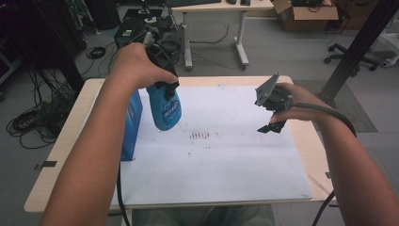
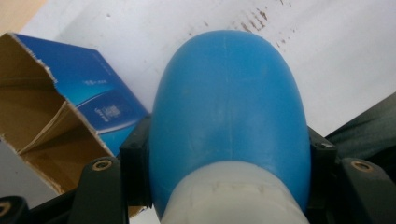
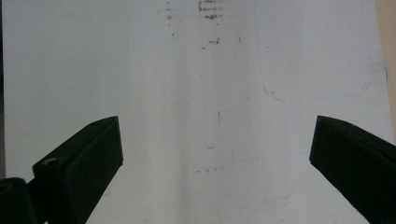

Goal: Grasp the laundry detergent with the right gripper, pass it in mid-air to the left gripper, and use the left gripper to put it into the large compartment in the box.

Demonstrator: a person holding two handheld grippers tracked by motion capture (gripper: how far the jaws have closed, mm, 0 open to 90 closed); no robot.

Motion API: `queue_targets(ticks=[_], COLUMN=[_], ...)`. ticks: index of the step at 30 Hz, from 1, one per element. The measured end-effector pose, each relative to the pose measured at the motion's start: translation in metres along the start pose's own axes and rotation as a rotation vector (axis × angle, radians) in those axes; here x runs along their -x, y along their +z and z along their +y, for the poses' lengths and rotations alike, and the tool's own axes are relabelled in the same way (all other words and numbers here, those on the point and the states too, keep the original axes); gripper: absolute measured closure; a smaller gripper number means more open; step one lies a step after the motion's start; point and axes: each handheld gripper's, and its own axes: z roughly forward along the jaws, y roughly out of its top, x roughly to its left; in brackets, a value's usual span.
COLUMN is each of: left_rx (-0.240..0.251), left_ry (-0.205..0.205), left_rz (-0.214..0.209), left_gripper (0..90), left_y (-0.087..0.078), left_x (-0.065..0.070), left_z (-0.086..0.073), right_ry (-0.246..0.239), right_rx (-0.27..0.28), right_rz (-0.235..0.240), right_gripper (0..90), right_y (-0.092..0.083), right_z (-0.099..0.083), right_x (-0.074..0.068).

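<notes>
A: Bottle (image 1: pixel 165 107) first: where have you got it?

B: Your left tongs (image 1: pixel 164 87) are clamped on it just below the white collar, one jaw on each flank. It hangs clear of the counter (image 1: pixel 301 141), over the white sheet (image 1: pixel 226 165), near that sheet's 10 o'clock corner in the high view.

A: Which way does it run?

B: Long axis tilted: neck up in the jaws, rounded base pointing down and toward 5 o'clock. In the left gripper view the blue body (image 2: pixel 229 107) rises straight out between the jaws toward 12.

A: And the box?

B: The box (image 1: pixel 131 125) stands on the counter just at 8 o'clock of the bottle, beside it and not touching. Its torn open end (image 2: pixel 42 135) shows at 9 o'clock in the left gripper view.

A: What about your other hand?

B: Your right tongs (image 1: pixel 272 127) hover over the sheet at 3 o'clock of the bottle, well apart from it, jaws spread wide with nothing between them. From there the bottle lies toward 9.

A: So the left hand is the nearer one.

B: Yes, it alone holds the bottle. I'd judge that any handover needs your right tongs to cross toward 9 and meet the free lower body.
</notes>
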Motion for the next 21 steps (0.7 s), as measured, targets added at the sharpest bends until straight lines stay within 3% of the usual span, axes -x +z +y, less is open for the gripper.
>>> queue_targets(ticks=[5,15,21], left_rx=[0.024,0.045,0.068], left_ry=[-0.034,-0.095,-0.161], left_rz=[-0.006,0.003,0.010], left_gripper=[38.0,38.0,38.0], left_y=[-0.016,-0.044,-0.064], left_x=[-0.012,-0.029,-0.042], left_z=[-0.007,-0.018,-0.027], right_ry=[0.005,0.011,0.015], right_rx=[-0.039,-0.058,-0.064], right_rz=[0.022,0.044,0.051], right_gripper=[3.0,3.1,3.1], right_y=[0.003,0.007,0.008], right_z=[-0.001,-0.003,-0.004], right_x=[0.002,0.003,0.003])
